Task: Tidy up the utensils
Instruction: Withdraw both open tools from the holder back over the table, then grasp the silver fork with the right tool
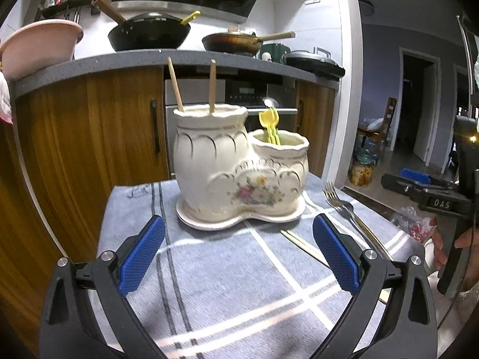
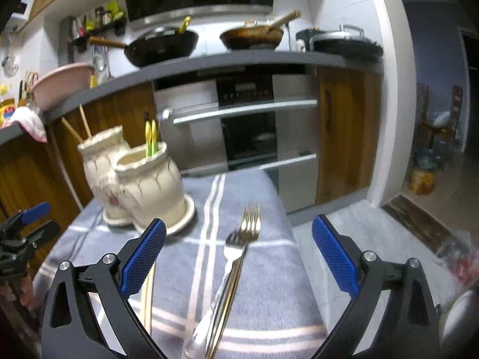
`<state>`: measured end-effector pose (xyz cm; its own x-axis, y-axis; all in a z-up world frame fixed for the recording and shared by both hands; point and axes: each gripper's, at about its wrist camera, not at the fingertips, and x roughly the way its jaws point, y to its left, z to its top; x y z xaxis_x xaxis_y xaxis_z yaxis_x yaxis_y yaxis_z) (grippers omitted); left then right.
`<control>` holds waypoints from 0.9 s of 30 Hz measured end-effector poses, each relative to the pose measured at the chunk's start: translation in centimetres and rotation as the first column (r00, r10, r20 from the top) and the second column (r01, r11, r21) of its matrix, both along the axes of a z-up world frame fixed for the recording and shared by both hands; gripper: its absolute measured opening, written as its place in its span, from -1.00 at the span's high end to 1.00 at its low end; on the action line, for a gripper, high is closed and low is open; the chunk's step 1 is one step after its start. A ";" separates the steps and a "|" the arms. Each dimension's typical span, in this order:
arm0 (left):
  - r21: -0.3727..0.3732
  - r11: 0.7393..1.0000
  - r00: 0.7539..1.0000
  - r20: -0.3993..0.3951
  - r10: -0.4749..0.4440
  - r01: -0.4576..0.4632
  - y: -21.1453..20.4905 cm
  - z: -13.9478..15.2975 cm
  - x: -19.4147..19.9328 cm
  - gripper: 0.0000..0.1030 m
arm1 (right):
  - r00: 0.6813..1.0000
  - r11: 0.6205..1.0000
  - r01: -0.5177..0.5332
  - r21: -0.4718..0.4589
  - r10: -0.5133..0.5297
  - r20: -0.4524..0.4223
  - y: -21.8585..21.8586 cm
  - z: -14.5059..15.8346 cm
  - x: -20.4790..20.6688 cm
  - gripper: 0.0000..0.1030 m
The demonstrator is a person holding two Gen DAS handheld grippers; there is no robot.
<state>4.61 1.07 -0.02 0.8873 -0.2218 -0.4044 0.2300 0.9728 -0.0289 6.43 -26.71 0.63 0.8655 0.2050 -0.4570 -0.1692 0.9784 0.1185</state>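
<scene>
In the left wrist view, the left tool (image 1: pixel 239 248) sits at the bottom of the frame with its two blue pads wide apart and nothing between them. Straight ahead, in the middle of the frame, stands the cream double ceramic pot with painted flowers (image 1: pixel 239 164) on the grey cloth with white stripes (image 1: pixel 209 284) that covers the tabletop. Two thin wooden sticks (image 1: pixel 175 83) poke up from the tall side, and small yellow plastic forks (image 1: pixel 269 122) stand in the short side. The shiny metal forks (image 1: pixel 338 200) lie off to the right of the frame, past the right pad, with their prongs pointing away toward the kitchen cupboards. A pale wooden chopstick (image 1: pixel 302 243) lies just beside them, partly hidden by that pad. At the far right edge a hand (image 1: pixel 449 248) holds the other black tool. In the right wrist view, the right tool (image 2: pixel 239 252) is also wide open and holds nothing. The two metal forks (image 2: pixel 239 245) lie right in the gap between its pads, one on top of the other. They run long-ways from the bottom of the frame up, prongs far and handles near. The pot (image 2: pixel 143 179) is at the middle left. So the right tool looks much nearer to the forks, and it lines up with them, so its pads could close across the handles.
</scene>
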 end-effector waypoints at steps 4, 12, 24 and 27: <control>0.009 1.000 1.000 -0.015 -0.013 0.013 -0.7 -0.4 -0.1 -0.89 | 0.996 0.997 -0.045 -0.060 0.041 -0.078 1.5 -1.4 0.4 -0.69; 0.030 0.999 0.999 -0.029 -0.036 0.037 -1.4 -1.0 -0.1 -0.89 | 0.978 0.992 -0.090 -0.088 0.072 -0.193 3.3 -3.4 1.7 0.30; 0.032 0.997 0.997 -0.036 -0.067 0.068 -1.5 -1.0 0.0 -0.89 | 0.964 0.991 -0.070 -0.112 0.038 -0.264 4.0 -4.5 2.8 0.64; 0.036 0.997 0.997 -0.036 -0.072 0.073 -1.6 -1.0 0.0 -0.89 | 0.961 0.993 -0.054 -0.109 0.022 -0.276 3.9 -4.6 3.3 0.64</control>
